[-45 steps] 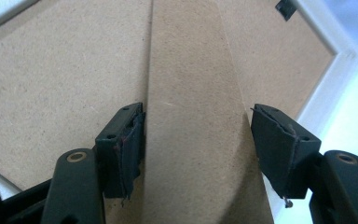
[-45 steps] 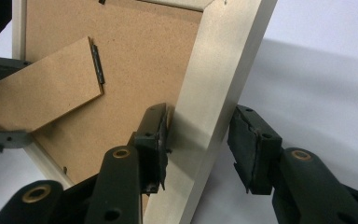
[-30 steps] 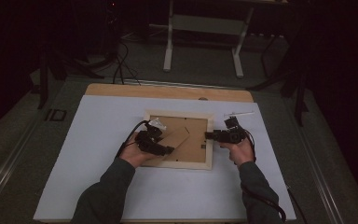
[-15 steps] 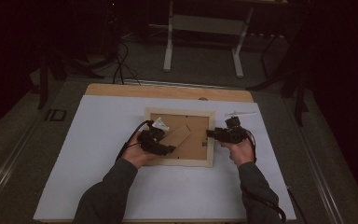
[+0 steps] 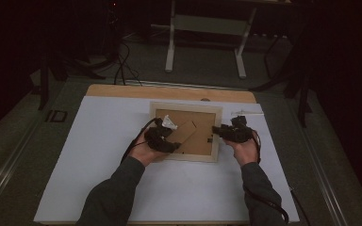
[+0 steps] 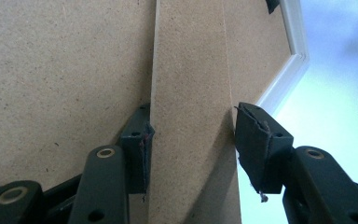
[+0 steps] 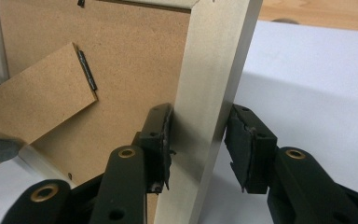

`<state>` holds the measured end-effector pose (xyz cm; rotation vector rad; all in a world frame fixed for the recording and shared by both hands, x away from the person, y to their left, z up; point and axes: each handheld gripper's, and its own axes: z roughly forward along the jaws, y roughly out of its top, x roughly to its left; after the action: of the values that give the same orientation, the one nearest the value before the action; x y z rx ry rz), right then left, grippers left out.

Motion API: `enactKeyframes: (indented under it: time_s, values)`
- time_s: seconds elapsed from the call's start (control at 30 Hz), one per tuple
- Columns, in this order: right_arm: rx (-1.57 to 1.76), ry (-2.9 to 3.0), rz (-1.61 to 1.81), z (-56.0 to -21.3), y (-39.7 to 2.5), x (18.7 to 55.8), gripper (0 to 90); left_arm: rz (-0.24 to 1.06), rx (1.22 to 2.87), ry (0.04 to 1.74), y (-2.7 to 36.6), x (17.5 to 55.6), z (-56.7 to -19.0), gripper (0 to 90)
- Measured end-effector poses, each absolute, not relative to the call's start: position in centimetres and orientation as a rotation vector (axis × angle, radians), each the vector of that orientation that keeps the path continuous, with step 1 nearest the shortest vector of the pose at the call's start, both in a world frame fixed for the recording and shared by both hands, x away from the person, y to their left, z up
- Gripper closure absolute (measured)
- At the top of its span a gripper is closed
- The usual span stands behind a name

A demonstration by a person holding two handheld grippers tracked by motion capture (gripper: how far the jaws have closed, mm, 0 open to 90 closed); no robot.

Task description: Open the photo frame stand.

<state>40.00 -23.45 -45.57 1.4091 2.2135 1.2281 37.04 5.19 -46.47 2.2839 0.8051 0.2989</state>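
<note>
Picture frame [image 5: 186, 132] face down (stand [image 6: 191, 116] between left tongs [image 6: 193, 140])

frame backing [image 6: 65, 70]: matt rough fibreboard | frame rim [image 7: 209, 84]: smooth, perhaps painted wood | table cover [image 5: 99, 141]: matt white

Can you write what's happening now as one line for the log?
scene: picture frame face down | left gripper: open around stand flap | right gripper: open astride frame edge

We count one frame [image 5: 186, 132] lying back-up on one desk [image 5: 103, 141], one stand flap [image 6: 191, 116] on its backing, two grippers, left [image 5: 168, 147] and right [image 5: 215, 130], and two hands.
</note>
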Motion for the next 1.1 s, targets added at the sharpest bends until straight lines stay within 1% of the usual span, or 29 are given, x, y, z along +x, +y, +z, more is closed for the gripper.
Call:
enactKeyframes:
  time_s: [0.27, 0.6, 0.8, 1.1]
  values:
    - [1.397, 2.159, 1.245, -45.2, -23.7, 39.8, 61.6, 0.374, 2.301, 0.798, 4.4, 37.3, -46.1, 51.5]
    - [1.392, 2.123, 1.250, -44.9, -23.8, 39.6, 61.7, 0.431, 2.310, 0.782, 3.9, 37.4, -46.0, 51.8]
    - [1.360, 2.109, 1.250, -44.4, -23.7, 39.4, 62.0, 0.496, 2.319, 0.756, 3.7, 37.5, -45.7, 52.5]
    - [1.330, 2.094, 1.244, -44.2, -23.5, 39.2, 62.1, 0.537, 2.322, 0.730, 3.8, 37.4, -45.5, 52.7]
